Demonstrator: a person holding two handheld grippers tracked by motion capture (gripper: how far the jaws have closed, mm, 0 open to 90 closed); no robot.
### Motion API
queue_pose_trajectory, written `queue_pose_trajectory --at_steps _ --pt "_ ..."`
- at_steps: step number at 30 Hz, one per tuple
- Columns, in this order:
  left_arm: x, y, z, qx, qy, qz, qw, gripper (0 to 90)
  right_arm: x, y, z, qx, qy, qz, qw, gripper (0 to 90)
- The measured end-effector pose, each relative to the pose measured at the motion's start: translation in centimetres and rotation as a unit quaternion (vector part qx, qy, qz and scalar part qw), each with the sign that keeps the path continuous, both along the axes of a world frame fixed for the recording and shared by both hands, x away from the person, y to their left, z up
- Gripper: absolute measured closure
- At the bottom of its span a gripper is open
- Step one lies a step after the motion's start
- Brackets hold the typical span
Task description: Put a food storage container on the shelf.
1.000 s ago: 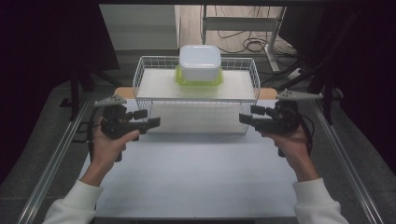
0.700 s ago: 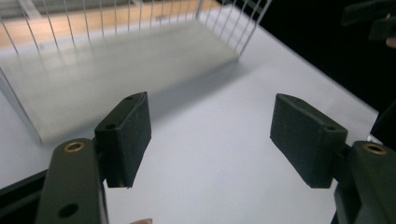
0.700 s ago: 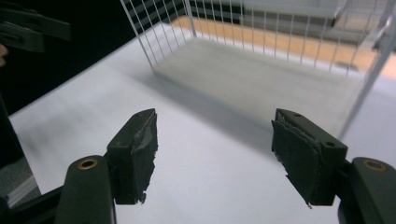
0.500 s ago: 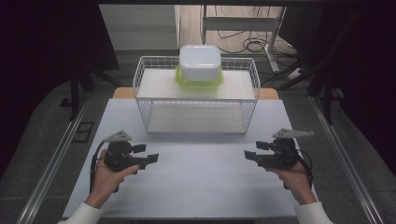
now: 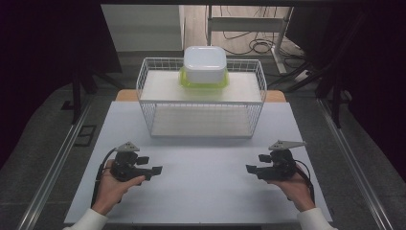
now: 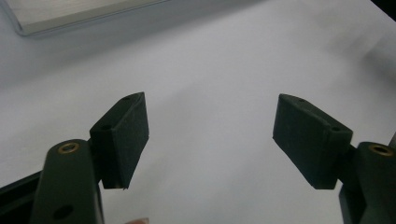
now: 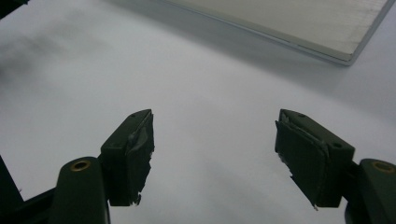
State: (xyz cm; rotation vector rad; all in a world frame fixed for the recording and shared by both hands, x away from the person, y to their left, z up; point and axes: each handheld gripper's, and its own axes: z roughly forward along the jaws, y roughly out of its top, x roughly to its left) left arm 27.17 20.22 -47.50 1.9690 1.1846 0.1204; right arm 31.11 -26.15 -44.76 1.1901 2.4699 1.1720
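Both the left gripper and right gripper rest low on the table, jaws wide and empty, well short of the wire basket bearing the lidded container, likely readying a reach.

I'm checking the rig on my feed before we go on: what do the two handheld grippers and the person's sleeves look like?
Both are black. The left gripper and right gripper each carry a grey three-cornered plate on top and trail a black cable. Brass-coloured screw heads sit at the jaw bases. The right gripper's pads look frayed at the edges; the left's pads look smooth. The sleeves are white.
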Motion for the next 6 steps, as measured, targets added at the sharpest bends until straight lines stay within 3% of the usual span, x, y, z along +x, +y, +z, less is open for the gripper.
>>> queue_pose_trajectory --at_steps 6 --pt "0.22 0.09 -0.25 0.000 0.008 0.004 1.0000 25.0 0.00 -0.27 -0.03 0.005 -0.005 -0.006 1.0000 25.4"
